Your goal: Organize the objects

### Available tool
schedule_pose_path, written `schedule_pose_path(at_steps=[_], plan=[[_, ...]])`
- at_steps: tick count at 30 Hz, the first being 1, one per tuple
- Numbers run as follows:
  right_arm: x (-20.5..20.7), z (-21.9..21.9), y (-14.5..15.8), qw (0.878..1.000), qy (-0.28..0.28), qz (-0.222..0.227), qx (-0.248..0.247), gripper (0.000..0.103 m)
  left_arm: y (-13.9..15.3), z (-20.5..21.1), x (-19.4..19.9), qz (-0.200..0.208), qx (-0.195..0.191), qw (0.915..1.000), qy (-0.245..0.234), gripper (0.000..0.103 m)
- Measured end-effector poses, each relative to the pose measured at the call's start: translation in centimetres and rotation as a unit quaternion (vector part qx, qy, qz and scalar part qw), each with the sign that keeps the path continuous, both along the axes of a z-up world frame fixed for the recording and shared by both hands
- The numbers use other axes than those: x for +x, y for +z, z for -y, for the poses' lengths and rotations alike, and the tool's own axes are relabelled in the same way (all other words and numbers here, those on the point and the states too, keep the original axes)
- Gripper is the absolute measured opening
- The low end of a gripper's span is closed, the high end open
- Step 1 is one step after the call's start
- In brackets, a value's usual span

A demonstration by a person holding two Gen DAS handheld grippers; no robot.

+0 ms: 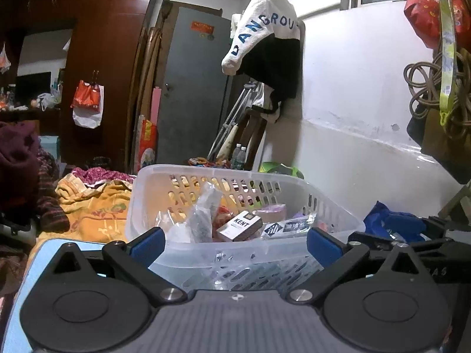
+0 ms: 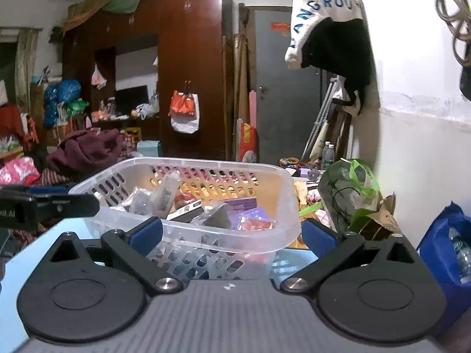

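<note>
A clear slotted plastic basket (image 1: 153,182) (image 2: 282,182) stands on a light blue surface right in front of both grippers. Inside lie a Kent cigarette pack (image 1: 240,226), a clear plastic bag (image 1: 203,211), a white tube (image 2: 166,194), purple packets (image 2: 244,206) and other small items. My left gripper (image 1: 235,245) is open, its blue pads wide apart at the basket's near wall, nothing between them. My right gripper (image 2: 231,235) is open too, pads spread on either side of the basket's near corner. The left gripper's black body (image 2: 44,206) shows at the left of the right wrist view.
A light blue surface (image 2: 67,229) carries the basket. Yellow and maroon cloths (image 1: 88,206) lie to the left. A green bag (image 2: 350,194) and a blue bag (image 2: 447,253) sit to the right by the white wall. A wardrobe and grey door stand behind.
</note>
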State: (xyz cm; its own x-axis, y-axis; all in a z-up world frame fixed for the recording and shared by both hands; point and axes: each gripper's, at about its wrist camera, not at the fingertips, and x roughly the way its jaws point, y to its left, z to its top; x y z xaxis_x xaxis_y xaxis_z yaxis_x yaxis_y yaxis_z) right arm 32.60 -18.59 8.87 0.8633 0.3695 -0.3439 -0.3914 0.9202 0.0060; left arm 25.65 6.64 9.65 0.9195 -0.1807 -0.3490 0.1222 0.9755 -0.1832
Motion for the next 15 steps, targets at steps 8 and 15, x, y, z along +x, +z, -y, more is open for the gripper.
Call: schedule_pose_path(at_steps=[8, 15], plan=[[0.0, 0.6, -0.4, 1.000, -0.007, -0.001, 0.004, 0.103, 0.1, 0.9, -0.6, 0.002, 0.011, 0.9999, 0.010, 0.103], [-0.2, 0.5, -0.5, 1.000, -0.004, -0.002, -0.003, 0.103, 0.1, 1.7, -0.8, -0.001, 0.026, 0.9995, 0.017, 0.103]])
